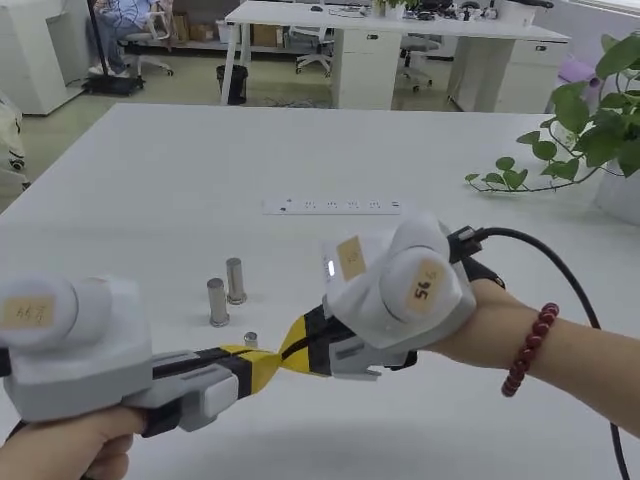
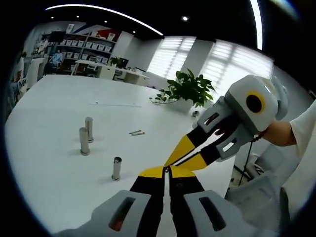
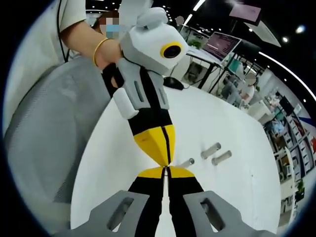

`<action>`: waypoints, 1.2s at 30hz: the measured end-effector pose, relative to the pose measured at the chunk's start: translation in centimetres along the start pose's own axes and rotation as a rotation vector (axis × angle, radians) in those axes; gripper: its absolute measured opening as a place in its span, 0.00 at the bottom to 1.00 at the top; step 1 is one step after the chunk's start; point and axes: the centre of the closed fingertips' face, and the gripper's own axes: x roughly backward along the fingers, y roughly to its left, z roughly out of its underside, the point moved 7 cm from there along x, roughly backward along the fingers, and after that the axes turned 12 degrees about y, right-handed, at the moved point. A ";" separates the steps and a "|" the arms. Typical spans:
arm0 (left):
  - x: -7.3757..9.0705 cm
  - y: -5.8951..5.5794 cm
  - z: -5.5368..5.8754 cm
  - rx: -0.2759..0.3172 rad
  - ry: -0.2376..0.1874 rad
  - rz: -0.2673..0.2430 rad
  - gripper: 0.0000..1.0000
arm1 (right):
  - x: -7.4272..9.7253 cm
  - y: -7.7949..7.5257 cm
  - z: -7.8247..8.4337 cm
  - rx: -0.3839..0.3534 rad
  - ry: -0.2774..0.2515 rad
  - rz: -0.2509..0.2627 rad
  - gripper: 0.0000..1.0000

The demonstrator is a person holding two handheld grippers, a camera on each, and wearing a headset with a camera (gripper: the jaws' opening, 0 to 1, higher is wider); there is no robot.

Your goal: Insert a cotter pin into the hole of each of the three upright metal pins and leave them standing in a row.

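Head view: three metal pins (image 1: 217,302) upright on table (image 1: 400,150), none visibly pinned.
Left gripper (image 2: 167,172): jaws closed; contents indiscernible.
Right gripper (image 3: 166,173): closed likewise, tips touching.
Cotter pins (image 2: 137,132): loose beyond the uprights.
Remaining: probably all three insertions.

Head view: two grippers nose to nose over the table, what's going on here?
A person holds the left gripper and the right gripper tip to tip above the white table, both with jaws shut. Whether anything tiny sits between the tips cannot be made out. The three metal pins stand upright, two close together and one apart. Loose cotter pins lie on the table beyond them.
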 end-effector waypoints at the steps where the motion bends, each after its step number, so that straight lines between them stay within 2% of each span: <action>1: 0.1 0.0 0.0 -0.017 -0.004 -0.006 0.00 | 0.0 0.0 0.0 -0.005 -0.002 0.000 0.04; 4: 0.2 0.0 -0.1 -0.042 -0.001 -0.012 0.00 | -0.1 -0.1 0.4 -0.033 -0.004 0.002 0.07; 8: 0.3 0.2 0.0 -0.094 0.012 -0.032 0.00 | 0.1 0.1 0.8 -0.097 -0.043 -0.042 0.09; 11: 0.4 0.3 0.2 -0.130 0.024 -0.040 0.00 | 0.2 0.1 1.3 -0.143 -0.053 -0.069 0.10; 17: 0.6 -0.1 0.6 -0.239 0.049 -0.040 0.00 | 0.6 0.2 2.1 -0.272 -0.106 -0.149 0.13; 20: 0.5 -0.4 0.8 -0.304 0.064 -0.041 0.00 | 0.7 0.1 2.3 -0.311 -0.130 -0.178 0.15; 25: 0.5 -0.6 0.7 -0.368 0.073 -0.026 0.00 | 0.9 0.5 2.4 -0.307 -0.163 -0.227 0.16; 34: 0.4 -1.6 0.9 -0.489 0.105 0.038 0.00 | 0.8 1.2 3.1 -0.281 -0.165 -0.293 0.16; 36: 0.3 -1.7 1.0 -0.514 0.118 0.054 0.00 | 0.8 1.5 3.3 -0.282 -0.168 -0.327 0.16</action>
